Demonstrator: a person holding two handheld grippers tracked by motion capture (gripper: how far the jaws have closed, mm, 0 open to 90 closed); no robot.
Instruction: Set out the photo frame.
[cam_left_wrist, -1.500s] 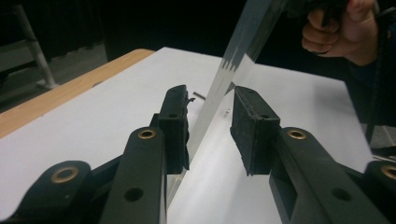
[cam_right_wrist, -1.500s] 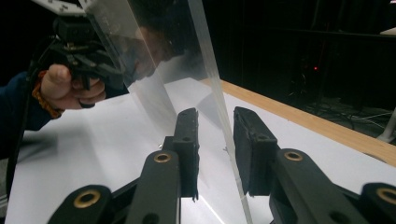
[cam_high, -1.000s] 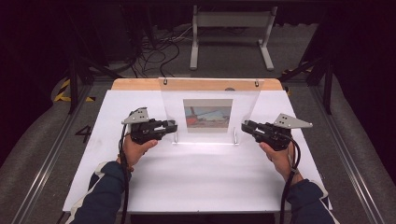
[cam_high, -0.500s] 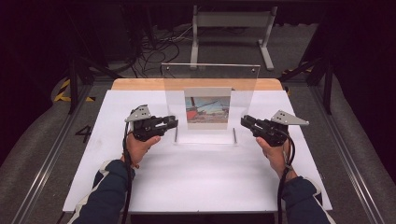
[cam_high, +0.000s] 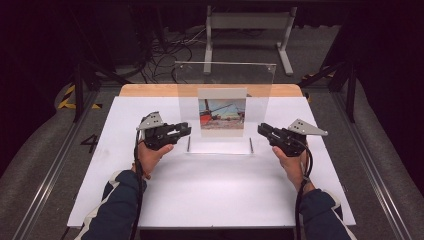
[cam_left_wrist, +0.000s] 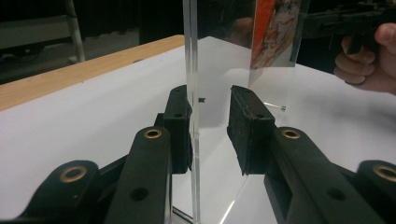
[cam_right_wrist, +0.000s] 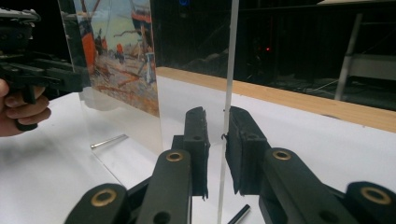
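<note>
A clear acrylic panel (cam_high: 225, 107) stands upright over the middle of the white surface (cam_high: 215, 190), its broad face turned toward the person and its long axis running across the surface from left to right. A picture of red boats (cam_high: 222, 114) sits at its middle, facing the person.

The left tongs (cam_high: 186, 130) straddle the panel's left edge. In the left gripper view the panel's edge (cam_left_wrist: 191, 93) touches one pad (cam_left_wrist: 180, 126), while the other pad stands apart from it, so the grip is not closed. The right tongs (cam_high: 262, 130) straddle the right edge; their jaws have just been closing with the panel between them. In the right gripper view the panel's edge (cam_right_wrist: 226, 102) runs down the gap, and narrow slits remain on both sides, so the pads do not yet press on it.

Two short metal pins (cam_high: 188, 144) lie on the surface under the panel. Whether the panel's lower edge rests on the surface or hangs just above it cannot be told. The clear material makes its outline faint against the dark background.
</note>
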